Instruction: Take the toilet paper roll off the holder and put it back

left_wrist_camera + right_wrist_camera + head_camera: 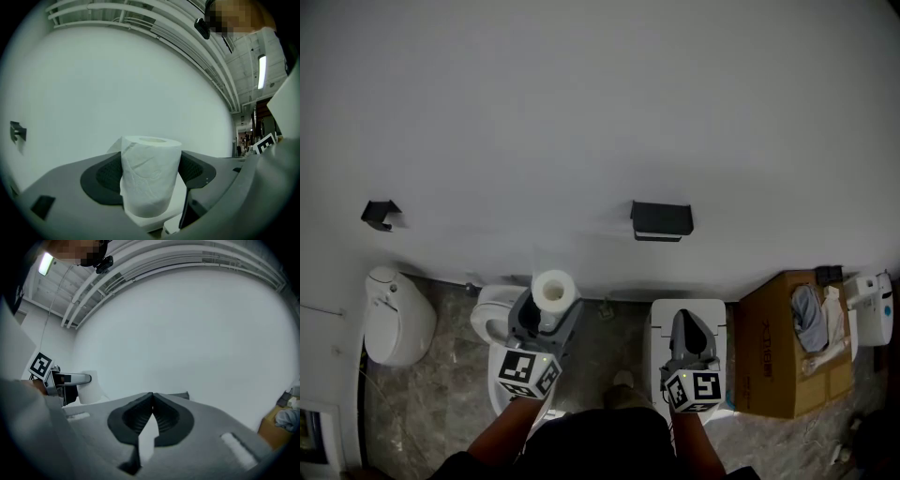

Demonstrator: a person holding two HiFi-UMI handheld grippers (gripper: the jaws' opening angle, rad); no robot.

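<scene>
**Roll held off the wall holder, right claw closed on nothing**

The left gripper [549, 302] clamped its two dark pads against the sides of the toilet paper roll [150, 178]. The roll stood upright between them with its hollow core facing up, and a loose flap of paper showed at its upper left edge. The right gripper [152, 397] had its jaws pressed tip to tip, with only a narrow slit below the tips and nothing in it.

From the head view, the roll sat low against the wall [581, 112], down and to the left of the black holder [661, 221] and well apart from it. Bare white wall lay between the two and spread wide above them. A smaller black bracket [382, 215] was fixed far off to the left.

Below the left gripper was a toilet [486, 319], with a white bin [397, 323] beside it on the marbled floor [422, 398]. The right gripper hung over a white rectangular unit [660, 323]. A cardboard box [773, 361] stood just to the right of that unit's edge.
</scene>
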